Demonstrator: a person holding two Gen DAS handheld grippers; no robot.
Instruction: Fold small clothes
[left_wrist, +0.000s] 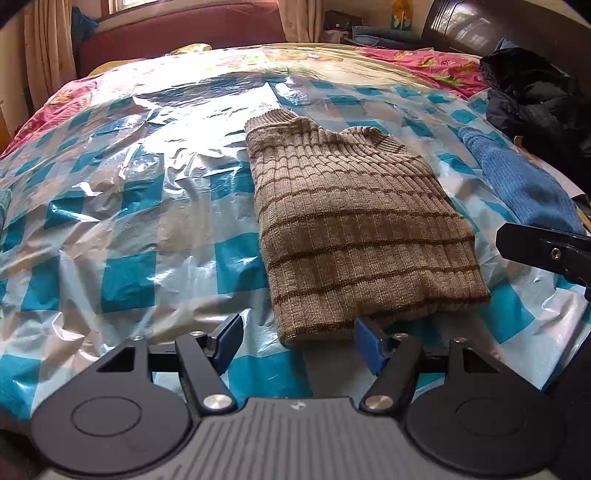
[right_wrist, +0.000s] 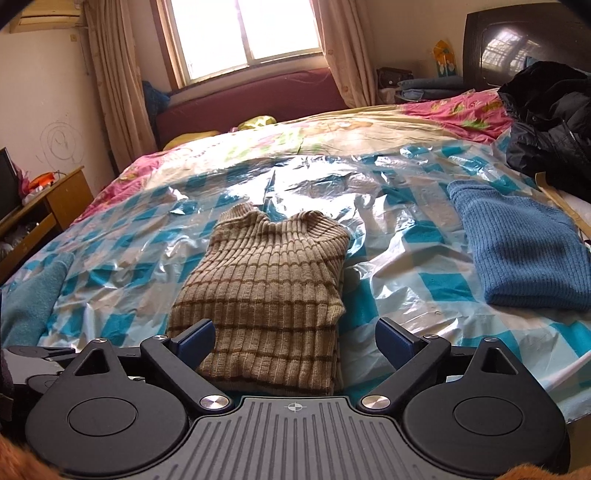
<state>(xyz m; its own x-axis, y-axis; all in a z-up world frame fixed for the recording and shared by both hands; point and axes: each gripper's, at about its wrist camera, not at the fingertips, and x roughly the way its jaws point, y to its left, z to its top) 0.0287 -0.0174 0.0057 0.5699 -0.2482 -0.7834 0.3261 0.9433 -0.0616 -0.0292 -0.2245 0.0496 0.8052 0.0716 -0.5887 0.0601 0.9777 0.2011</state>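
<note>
My left gripper (left_wrist: 297, 341) is matte black, its two link arms ending in blue pads (left_wrist: 229, 338). Silver pivot screws sit at five and seven o'clock of the jaws, above a ribbed grey plate with a small white mark. My right gripper (right_wrist: 295, 341) matches it, its plate bearing a crosshair.

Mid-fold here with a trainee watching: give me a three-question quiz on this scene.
1. True or false: the striped beige sweater lies folded on the checked plastic sheet.
2. Which garment lies on the right in the right wrist view? A) blue sweater B) red towel C) white shirt
3. Do the right gripper fingers press on the sweater?

Key: 1 true; 2 A; 3 no, they stand open, the sweater's near edge between them.
</note>
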